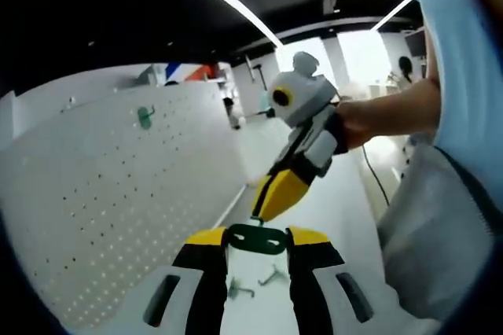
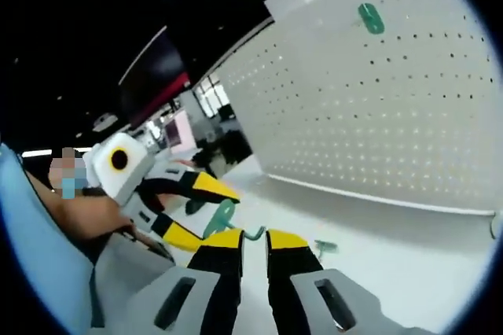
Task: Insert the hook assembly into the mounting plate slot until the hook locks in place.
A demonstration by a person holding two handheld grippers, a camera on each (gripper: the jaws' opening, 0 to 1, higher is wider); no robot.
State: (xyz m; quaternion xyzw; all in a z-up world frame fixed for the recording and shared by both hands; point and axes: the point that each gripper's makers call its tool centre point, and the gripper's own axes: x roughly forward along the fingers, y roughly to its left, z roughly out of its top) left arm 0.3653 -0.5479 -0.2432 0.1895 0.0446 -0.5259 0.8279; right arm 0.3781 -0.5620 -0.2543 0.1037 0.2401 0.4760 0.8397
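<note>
No brand, label or writing can be read anywhere. In the left gripper view, the left hand-held gripper (image 1: 257, 234) grips a dark green mounting plate (image 1: 257, 238) flat between its yellow-tipped jaws. Just beyond, the right hand-held gripper (image 1: 275, 195) comes in from the right with its yellow tips touching the plate's upper edge; whether it pinches anything there cannot be told. In the right gripper view, the right hand-held gripper (image 2: 253, 237) has its jaws nearly together on the thin stem of a green hook (image 2: 222, 217); the contact itself is hard to make out. Loose hooks (image 1: 258, 281) lie on the white bench (image 1: 330, 209). Farther off stands a white pegboard (image 1: 118, 193) carrying one mounted green piece (image 1: 144, 117).
</note>
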